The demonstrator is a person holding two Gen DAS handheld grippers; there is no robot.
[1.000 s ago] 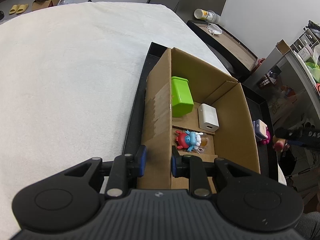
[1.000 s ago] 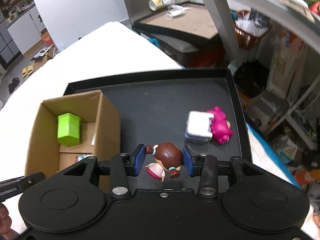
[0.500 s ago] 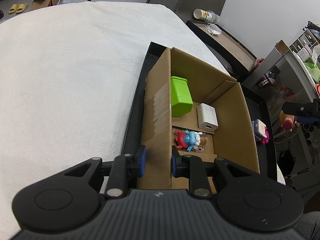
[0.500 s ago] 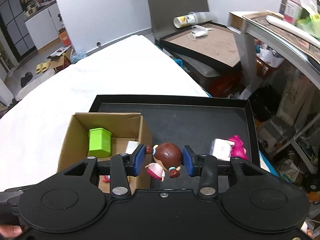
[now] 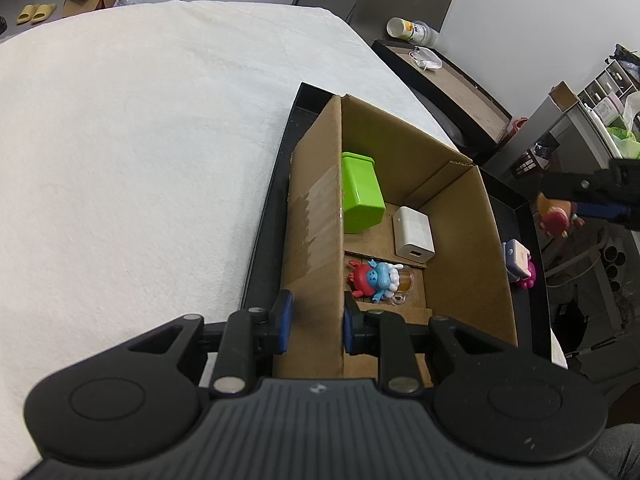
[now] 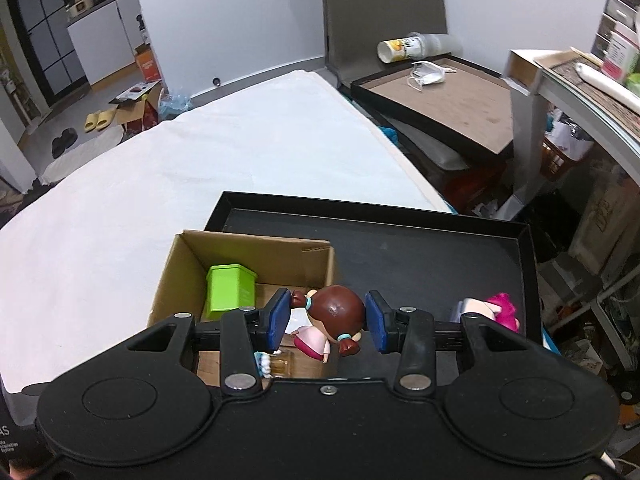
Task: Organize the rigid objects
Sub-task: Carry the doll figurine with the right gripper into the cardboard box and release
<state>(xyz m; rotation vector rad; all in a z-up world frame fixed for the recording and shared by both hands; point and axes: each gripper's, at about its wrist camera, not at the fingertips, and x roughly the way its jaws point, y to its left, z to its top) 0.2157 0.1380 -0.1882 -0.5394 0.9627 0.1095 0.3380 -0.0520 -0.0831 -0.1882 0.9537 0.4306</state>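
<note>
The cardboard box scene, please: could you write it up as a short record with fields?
container: cardboard box on a black tray
in box: green container, white charger, red and blue toy
outside box: pink toy on the tray
left gripper: shut on the box's near wall
right gripper: holds brown-haired doll above the box's right edge

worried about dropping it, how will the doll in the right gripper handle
The doll looks like hard, glossy plastic, so probably stiff, light and a bit slippery. The right gripper pinches only its round head, body hanging free, so it may swivel.
</note>
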